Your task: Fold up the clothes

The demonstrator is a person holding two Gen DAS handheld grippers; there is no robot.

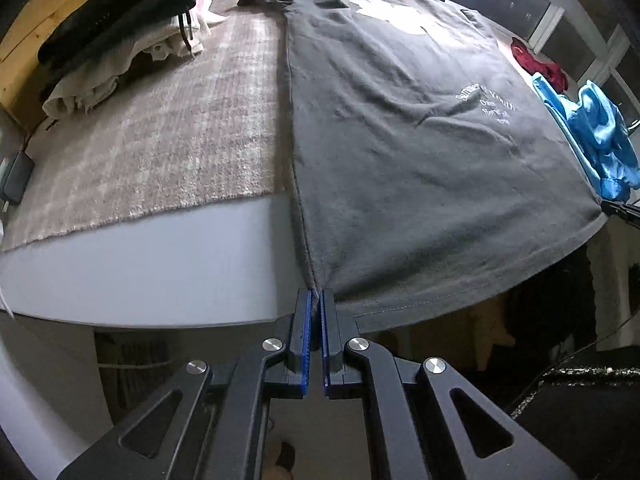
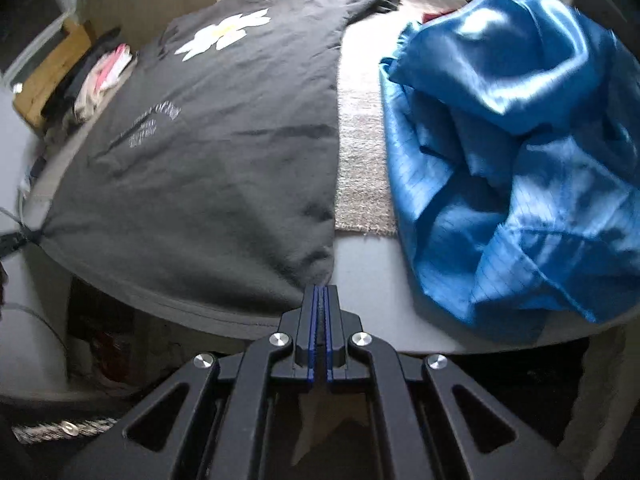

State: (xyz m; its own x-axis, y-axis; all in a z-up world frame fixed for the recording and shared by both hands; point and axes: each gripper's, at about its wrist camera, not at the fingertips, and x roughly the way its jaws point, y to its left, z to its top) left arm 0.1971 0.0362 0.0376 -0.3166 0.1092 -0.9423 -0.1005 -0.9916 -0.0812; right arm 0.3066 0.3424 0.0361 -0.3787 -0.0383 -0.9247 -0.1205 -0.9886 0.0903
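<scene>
A dark grey T-shirt (image 1: 400, 140) with a white flower print and small white lettering lies spread flat on the table, hem toward me and draping over the front edge. My left gripper (image 1: 316, 300) is shut on the hem's left corner. In the right wrist view the same grey T-shirt (image 2: 224, 152) stretches away from me, and my right gripper (image 2: 320, 292) is shut on the hem's right corner. The left gripper's tip shows at that view's far left, pinching the other corner.
A beige rug (image 1: 168, 136) covers the white table (image 1: 160, 256). A stack of folded dark and cream clothes (image 1: 120, 36) sits at the back left. A crumpled shiny blue garment (image 2: 512, 152) lies right of the shirt, a red cloth (image 1: 536, 64) behind it.
</scene>
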